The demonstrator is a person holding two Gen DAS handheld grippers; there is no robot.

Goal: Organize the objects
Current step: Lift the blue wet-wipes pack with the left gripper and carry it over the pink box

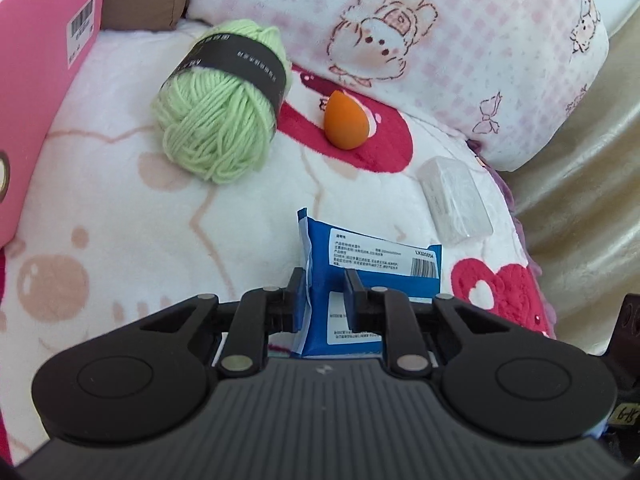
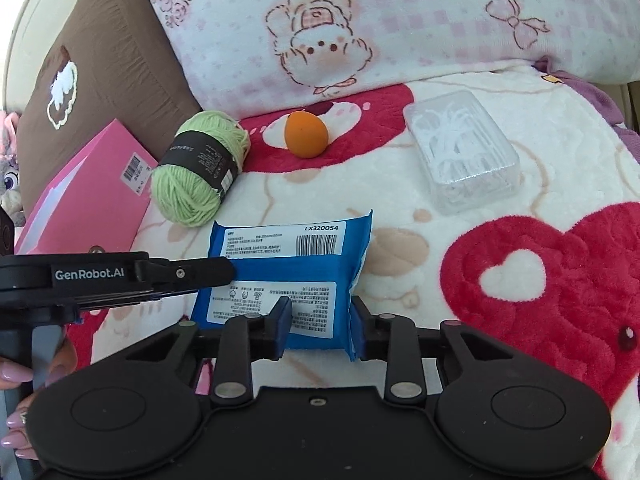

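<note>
Left tongs (image 1: 325, 294): tilted down, jaws clamped on the blue pack (image 1: 372, 256).
Right tongs (image 2: 320, 324): tilted down, jaws gripping the same pack's edge.
Hand (image 2: 24, 392): wrapped round the left handle.

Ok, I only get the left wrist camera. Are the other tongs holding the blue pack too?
Observer: Yes, the right tongs pinch the blue pack at its near edge, toward the right.
Operator: What's inside the clear box?
Observer: Thin white sticks, heaped together.
Operator: Anything behind the pink box?
Observer: A brown cushion with a white picture on it.
</note>
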